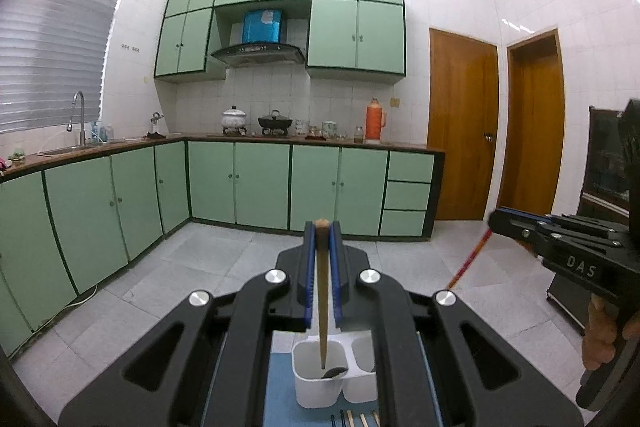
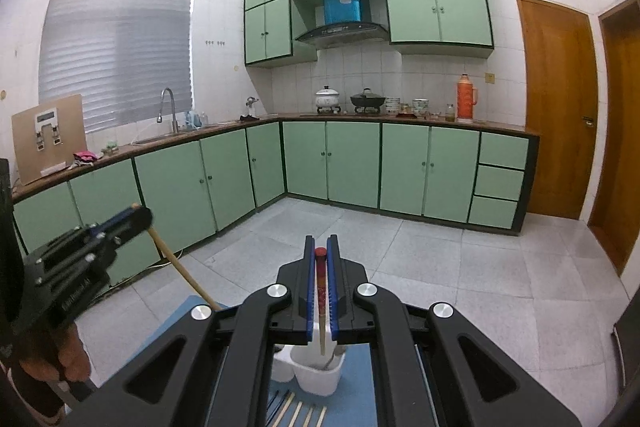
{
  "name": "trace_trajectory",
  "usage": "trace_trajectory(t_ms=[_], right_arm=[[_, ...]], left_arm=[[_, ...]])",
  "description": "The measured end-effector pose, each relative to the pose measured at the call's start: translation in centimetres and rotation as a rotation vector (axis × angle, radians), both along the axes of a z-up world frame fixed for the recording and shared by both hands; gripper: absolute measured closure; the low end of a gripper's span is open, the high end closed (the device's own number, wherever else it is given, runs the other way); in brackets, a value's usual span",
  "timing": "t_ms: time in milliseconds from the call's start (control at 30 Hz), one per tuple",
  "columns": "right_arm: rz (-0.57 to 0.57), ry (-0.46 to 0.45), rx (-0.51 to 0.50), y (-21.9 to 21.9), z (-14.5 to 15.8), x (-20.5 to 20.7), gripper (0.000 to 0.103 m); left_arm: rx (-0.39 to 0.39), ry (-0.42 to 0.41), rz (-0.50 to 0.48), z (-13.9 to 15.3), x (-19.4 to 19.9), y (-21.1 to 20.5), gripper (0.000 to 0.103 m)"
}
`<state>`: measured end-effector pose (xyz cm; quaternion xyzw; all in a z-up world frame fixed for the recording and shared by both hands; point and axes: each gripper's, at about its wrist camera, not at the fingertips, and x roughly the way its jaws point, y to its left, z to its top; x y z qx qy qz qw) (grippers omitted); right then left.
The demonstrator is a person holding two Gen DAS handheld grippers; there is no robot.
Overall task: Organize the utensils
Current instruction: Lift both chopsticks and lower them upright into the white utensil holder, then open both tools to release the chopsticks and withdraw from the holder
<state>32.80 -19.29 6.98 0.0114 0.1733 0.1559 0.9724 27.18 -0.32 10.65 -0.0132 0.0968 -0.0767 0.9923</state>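
Observation:
My left gripper [image 1: 321, 227] is shut on a wooden-handled spoon [image 1: 322, 307]; its dark bowl end hangs inside the left cup of a white two-cup utensil holder [image 1: 316, 387]. My right gripper [image 2: 320, 253] is shut on a red-topped chopstick [image 2: 321, 307], whose lower end points down into a cup of the holder [image 2: 320, 377]. Each gripper shows in the other's view: the right gripper [image 1: 496, 221] with the red chopstick [image 1: 470, 255], the left gripper [image 2: 136, 215] with the wooden handle [image 2: 180, 267].
The holder stands on a blue mat [image 2: 352, 395]. Several chopsticks [image 2: 300, 411] lie on the mat in front of it, also in the left wrist view [image 1: 356, 419]. Green cabinets [image 1: 240, 183], tiled floor [image 2: 440, 267] and wooden doors [image 1: 460, 127] lie beyond.

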Motion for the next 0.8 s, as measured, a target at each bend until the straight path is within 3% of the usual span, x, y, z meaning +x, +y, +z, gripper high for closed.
trace_trajectory(t_ms=[233, 433, 500, 533, 567, 600, 633, 667, 733, 800], right_arm=[[0.015, 0.076, 0.008, 0.9, -4.5, 3.9, 0.098], [0.03, 0.143, 0.004, 1.1, -7.8, 4.8, 0.097], [0.028, 0.162, -0.007, 1.2, -8.5, 4.8, 0.097], [0.024, 0.164, -0.013, 1.2, -8.8, 4.7, 0.096], [0.019, 0.166, -0.017, 1.1, -8.9, 4.6, 0.089], [0.008, 0.165, -0.019, 0.9, -9.1, 4.3, 0.074], [-0.006, 0.159, -0.019, 0.7, -9.2, 4.0, 0.066], [-0.024, 0.15, -0.019, 0.3, -9.3, 3.4, 0.059], [-0.036, 0.147, -0.023, -0.1, -9.5, 2.7, 0.058], [-0.071, 0.13, -0.029, -0.7, -9.8, 1.0, 0.043]], left_arm=[[0.012, 0.057, -0.008, -3.4, 4.8, -0.4, 0.097], [0.026, 0.132, -0.022, -6.5, 6.8, -0.3, 0.096], [0.019, 0.16, -0.02, -7.4, 7.1, -0.1, 0.094], [0.017, 0.17, -0.022, -7.7, 7.1, 0.1, 0.087], [0.017, 0.176, -0.02, -8.0, 7.1, 0.3, 0.07], [0.015, 0.18, -0.011, -8.2, 6.8, 0.5, 0.062], [0.009, 0.177, -0.009, -8.2, 6.6, 0.7, 0.056], [0.002, 0.173, -0.008, -8.2, 6.3, 0.9, 0.054], [-0.002, 0.17, -0.008, -8.2, 5.2, 1.4, 0.045], [-0.003, 0.159, 0.002, -8.3, 3.8, 1.9, 0.037]])
